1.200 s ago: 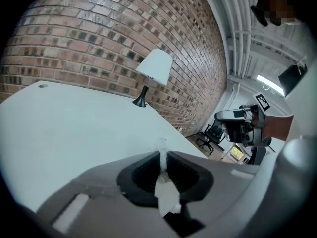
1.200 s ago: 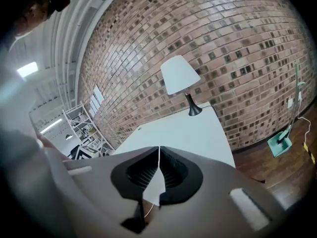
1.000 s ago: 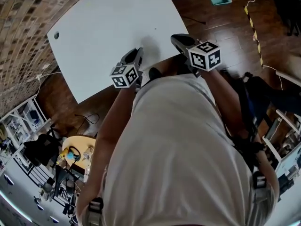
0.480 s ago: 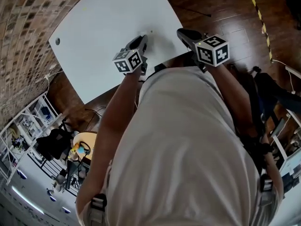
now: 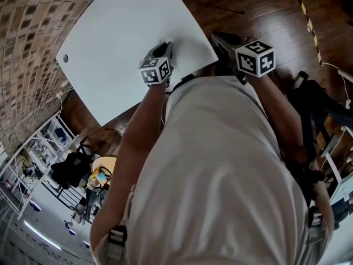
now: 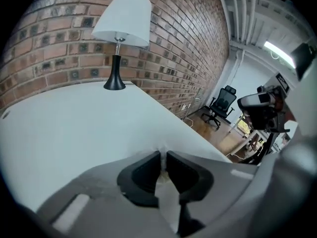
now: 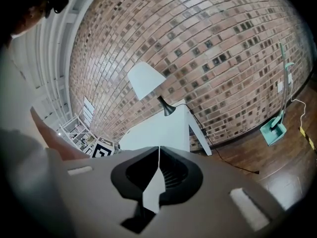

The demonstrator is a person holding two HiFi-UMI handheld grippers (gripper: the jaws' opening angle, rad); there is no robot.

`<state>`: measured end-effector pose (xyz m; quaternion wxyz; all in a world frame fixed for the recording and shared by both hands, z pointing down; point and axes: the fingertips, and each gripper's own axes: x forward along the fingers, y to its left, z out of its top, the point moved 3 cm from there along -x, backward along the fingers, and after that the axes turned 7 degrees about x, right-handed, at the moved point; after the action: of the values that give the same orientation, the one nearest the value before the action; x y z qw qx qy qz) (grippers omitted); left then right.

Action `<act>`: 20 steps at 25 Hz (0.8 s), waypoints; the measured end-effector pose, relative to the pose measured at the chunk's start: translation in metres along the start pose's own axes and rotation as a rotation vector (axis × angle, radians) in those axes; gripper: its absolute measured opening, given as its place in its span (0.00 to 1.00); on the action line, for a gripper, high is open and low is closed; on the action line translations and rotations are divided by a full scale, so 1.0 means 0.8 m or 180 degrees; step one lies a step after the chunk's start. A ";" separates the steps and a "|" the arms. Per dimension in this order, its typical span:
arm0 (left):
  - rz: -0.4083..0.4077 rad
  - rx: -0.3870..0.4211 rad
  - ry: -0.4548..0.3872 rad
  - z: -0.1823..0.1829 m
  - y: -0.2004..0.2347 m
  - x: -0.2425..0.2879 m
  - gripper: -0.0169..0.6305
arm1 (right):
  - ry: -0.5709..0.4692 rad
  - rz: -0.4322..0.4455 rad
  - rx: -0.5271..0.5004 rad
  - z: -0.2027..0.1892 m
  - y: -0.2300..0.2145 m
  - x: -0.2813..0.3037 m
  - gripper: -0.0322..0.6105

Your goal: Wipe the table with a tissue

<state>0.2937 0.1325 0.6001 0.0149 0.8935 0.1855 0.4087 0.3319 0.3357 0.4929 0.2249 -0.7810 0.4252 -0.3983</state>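
A wide white rectangular tabletop (image 5: 118, 40) stands against a curved red-brown brick wall (image 5: 25, 43), above a dark wooden plank floor (image 5: 265, 15). The left gripper (image 5: 164, 47), with its marker cube nearest the camera, points steeply down at the tabletop close to its near edge. In the left gripper view this gripper (image 6: 163, 155) is clenched on a thin white paper tissue (image 6: 163, 165). The tissue is pinched in the narrow slit between the dark pads, and its puckered tip meets the white surface right at the jaw ends.

The right gripper (image 5: 220, 37) is held just off the tabletop's right corner, over the floor and tilted less steeply. In the right gripper view its (image 7: 159, 150) jaws are pressed together with nothing between them.

At the far end of the tabletop stands a lamp with a white conical shade and a black stem and foot (image 6: 123, 20). The person's light-coloured shirt (image 5: 220, 175) fills the lower part of the head view.
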 end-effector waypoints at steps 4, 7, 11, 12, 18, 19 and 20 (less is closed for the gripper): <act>-0.0067 -0.0136 -0.0021 0.004 -0.007 -0.002 0.09 | 0.0033 0.0057 -0.0003 0.006 -0.010 -0.007 0.07; -0.0045 -0.0148 0.0019 0.004 -0.005 -0.004 0.10 | 0.0076 0.0128 -0.0047 0.012 -0.011 -0.006 0.07; 0.0181 -0.0246 0.0001 -0.011 0.004 -0.012 0.10 | 0.0165 0.0260 -0.0187 0.015 -0.002 0.000 0.07; 0.0290 -0.0155 0.0028 -0.013 0.006 -0.016 0.10 | 0.0175 0.0285 -0.0205 0.017 0.000 0.002 0.07; 0.0792 0.0098 -0.0171 -0.011 0.019 -0.062 0.09 | 0.0245 0.0396 -0.0283 0.024 0.000 0.005 0.07; 0.0845 -0.0003 -0.0187 -0.015 0.026 -0.065 0.09 | 0.0256 0.0402 -0.0287 0.024 -0.001 0.005 0.07; 0.0892 -0.0086 -0.0179 -0.020 0.034 -0.066 0.09 | 0.0265 0.0406 -0.0289 0.024 -0.001 0.004 0.07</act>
<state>0.2595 0.0871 0.5773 -0.0250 0.9214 0.0530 0.3841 0.3489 0.3335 0.4840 0.1963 -0.7445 0.5008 -0.3956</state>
